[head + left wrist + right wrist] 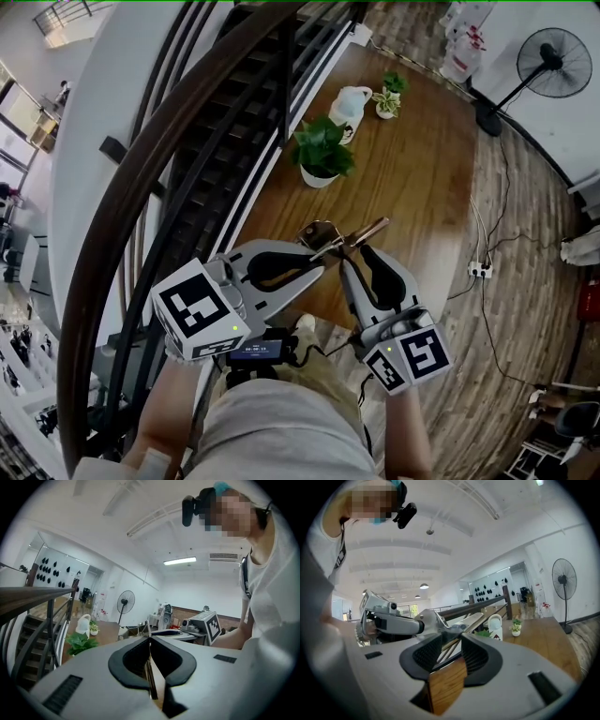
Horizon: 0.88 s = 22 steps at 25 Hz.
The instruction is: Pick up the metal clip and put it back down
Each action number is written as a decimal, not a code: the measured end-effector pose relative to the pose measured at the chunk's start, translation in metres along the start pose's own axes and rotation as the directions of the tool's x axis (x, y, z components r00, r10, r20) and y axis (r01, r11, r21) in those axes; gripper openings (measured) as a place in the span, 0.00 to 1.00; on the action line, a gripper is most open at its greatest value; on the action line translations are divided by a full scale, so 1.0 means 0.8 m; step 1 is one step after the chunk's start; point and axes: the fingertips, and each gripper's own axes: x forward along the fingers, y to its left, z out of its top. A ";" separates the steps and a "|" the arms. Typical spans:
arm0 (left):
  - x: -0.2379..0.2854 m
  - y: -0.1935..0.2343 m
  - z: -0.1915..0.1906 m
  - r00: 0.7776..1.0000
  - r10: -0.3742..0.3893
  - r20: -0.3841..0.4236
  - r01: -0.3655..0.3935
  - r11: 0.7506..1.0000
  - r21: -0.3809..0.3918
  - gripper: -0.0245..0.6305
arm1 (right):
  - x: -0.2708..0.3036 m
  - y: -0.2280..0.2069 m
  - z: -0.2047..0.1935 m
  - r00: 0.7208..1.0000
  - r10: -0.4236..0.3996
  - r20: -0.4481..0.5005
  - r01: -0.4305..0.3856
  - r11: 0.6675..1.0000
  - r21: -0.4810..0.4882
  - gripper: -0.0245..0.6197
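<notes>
Both forearms reach fwd, approx. level, the L gripper (pixel 317 249) w/ jaws closed almost fully on the thin metal clip (pixel 320 232), the R gripper (pixel 352 251) w/ jaws part-open, clamping a wooden handle (pixel 372 229), tips nearly meeting.

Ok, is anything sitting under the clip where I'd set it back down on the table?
Nothing visible does. The metal clip, held by the left gripper and right gripper, hangs over bare table; the potted plant stands farther back, clear of it.
</notes>
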 end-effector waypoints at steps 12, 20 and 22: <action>-0.002 0.030 -0.040 0.997 0.071 -0.017 -0.073 0.993 -0.097 0.06 | 0.032 -0.004 -0.040 0.995 0.062 -0.080 -0.060 0.998 0.021 0.24; 0.000 0.054 -0.076 0.993 0.104 -0.048 -0.110 0.981 -0.158 0.06 | 0.055 -0.009 -0.078 0.984 0.105 -0.145 -0.101 0.994 0.037 0.24; 0.000 0.060 -0.086 0.992 0.112 -0.055 -0.120 0.978 -0.173 0.06 | 0.061 -0.010 -0.087 0.981 0.109 -0.161 -0.107 0.994 0.022 0.24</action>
